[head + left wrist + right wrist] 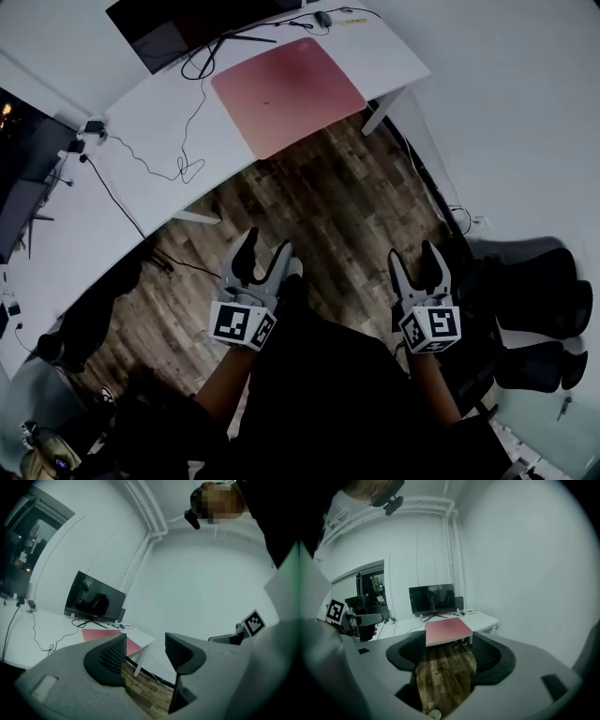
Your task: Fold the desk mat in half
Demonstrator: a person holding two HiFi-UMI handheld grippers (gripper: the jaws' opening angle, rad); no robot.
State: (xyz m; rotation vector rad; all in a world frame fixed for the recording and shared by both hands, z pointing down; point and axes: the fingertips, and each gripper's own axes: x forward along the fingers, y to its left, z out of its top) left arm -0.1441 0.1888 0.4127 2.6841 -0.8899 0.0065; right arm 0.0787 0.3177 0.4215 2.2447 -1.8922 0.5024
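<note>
A pink desk mat (287, 95) lies flat and unfolded on the white desk (159, 131), its front edge at the desk's edge. It also shows as the pink mat (446, 630) ahead in the right gripper view and as a sliver of mat (105, 634) in the left gripper view. My left gripper (267, 248) and right gripper (412, 258) are held over the wooden floor, well short of the desk. Both are open with nothing between their jaws.
A dark monitor (178, 23) stands at the back of the desk, with a black cable (159, 167) trailing across the top. Black office chairs (539, 309) stand at the right by the wall. A second white desk (47, 253) runs along the left. Wooden floor (319, 206) lies between me and the desk.
</note>
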